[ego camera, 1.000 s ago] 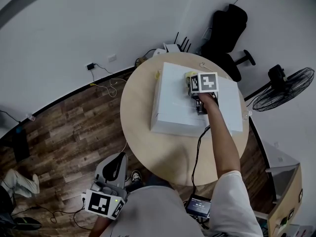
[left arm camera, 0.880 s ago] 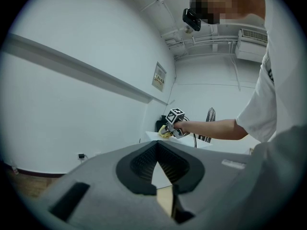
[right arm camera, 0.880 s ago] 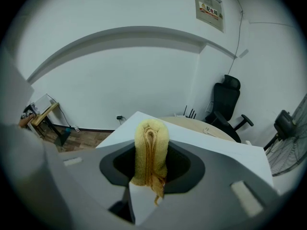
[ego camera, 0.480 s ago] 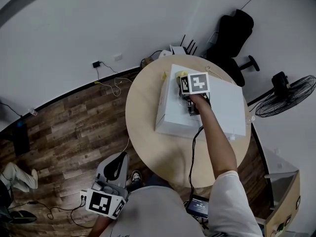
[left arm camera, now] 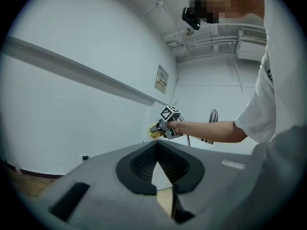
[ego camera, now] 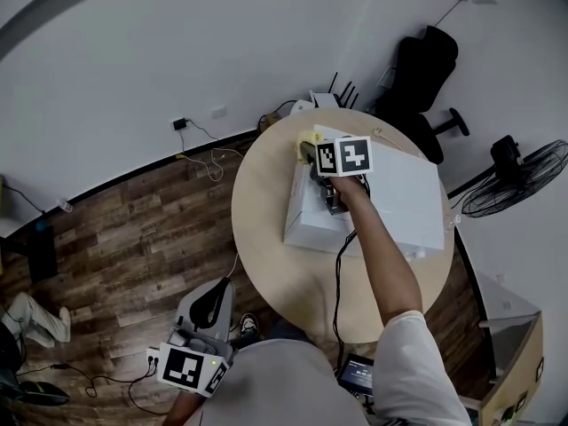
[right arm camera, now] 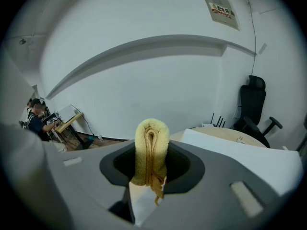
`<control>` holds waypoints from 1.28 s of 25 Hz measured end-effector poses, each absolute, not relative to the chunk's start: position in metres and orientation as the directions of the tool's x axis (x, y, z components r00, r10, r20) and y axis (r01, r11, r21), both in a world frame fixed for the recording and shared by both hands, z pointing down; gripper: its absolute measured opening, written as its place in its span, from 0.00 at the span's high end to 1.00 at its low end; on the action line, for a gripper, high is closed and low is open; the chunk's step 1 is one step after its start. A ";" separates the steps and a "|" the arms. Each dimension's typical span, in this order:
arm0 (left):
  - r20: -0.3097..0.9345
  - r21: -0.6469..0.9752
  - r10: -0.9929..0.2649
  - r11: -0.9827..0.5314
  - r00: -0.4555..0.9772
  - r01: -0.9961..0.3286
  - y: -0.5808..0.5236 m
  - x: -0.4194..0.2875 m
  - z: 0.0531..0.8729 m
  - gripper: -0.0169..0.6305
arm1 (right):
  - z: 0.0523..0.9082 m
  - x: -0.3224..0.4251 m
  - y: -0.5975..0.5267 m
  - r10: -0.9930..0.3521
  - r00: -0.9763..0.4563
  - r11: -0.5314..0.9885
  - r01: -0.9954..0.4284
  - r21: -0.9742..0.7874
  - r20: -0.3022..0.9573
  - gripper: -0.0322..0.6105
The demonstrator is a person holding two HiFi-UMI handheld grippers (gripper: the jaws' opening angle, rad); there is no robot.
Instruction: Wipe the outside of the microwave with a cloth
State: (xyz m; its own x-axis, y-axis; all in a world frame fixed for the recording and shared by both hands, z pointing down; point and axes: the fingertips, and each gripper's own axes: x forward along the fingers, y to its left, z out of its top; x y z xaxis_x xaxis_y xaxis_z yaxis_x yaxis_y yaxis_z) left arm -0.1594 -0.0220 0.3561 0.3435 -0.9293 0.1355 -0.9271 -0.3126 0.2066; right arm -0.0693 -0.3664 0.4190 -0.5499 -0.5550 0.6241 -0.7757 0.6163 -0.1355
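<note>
A white microwave [ego camera: 390, 193] lies on the round wooden table [ego camera: 266, 229]. My right gripper [ego camera: 312, 149] is at the far left corner of its top, shut on a folded yellow cloth [ego camera: 308, 138]. In the right gripper view the cloth [right arm camera: 151, 147] bulges up between the jaws, with the microwave's white top [right arm camera: 240, 155] stretching off to the right. My left gripper [ego camera: 216, 284] hangs low beside my body, off the table, jaws shut with nothing in them. The left gripper view shows the right gripper [left arm camera: 165, 126] and cloth [left arm camera: 154, 134] at arm's length.
A black office chair [ego camera: 417, 60] and a router [ego camera: 324, 96] stand behind the table, and a floor fan [ego camera: 519, 180] to the right. Cables [ego camera: 209, 153] trail over the wooden floor by the wall. A person sits at a desk [right arm camera: 36, 116] far left.
My right gripper has slid the cloth across the microwave's top towards its far left corner. The left gripper has stayed low by my side.
</note>
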 end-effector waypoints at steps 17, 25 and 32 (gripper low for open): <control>0.101 0.196 -0.863 -0.470 0.495 -0.860 -0.024 -0.112 0.351 0.98 | 0.379 0.042 -0.338 -0.657 -0.489 0.515 -0.847 -0.132 0.574 0.74; 0.098 0.200 -0.812 -0.550 0.575 -0.811 -0.034 -0.067 0.350 0.98 | 0.384 0.139 -0.332 -0.701 -0.394 0.408 -0.905 -0.120 0.594 0.74; 0.106 0.205 -0.772 -0.600 0.627 -0.773 -0.058 -0.022 0.352 0.98 | 0.398 0.243 -0.336 -0.725 -0.268 0.287 -0.955 -0.075 0.635 0.74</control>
State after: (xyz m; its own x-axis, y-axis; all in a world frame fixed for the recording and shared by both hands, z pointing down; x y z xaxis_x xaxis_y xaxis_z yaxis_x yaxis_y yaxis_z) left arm -0.0222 -0.0577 0.3520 0.6273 -0.7716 0.1056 -0.7730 -0.6003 0.2052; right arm 0.2435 -0.3361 0.3980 -0.2678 -0.7246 0.6351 -0.9549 0.2875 -0.0746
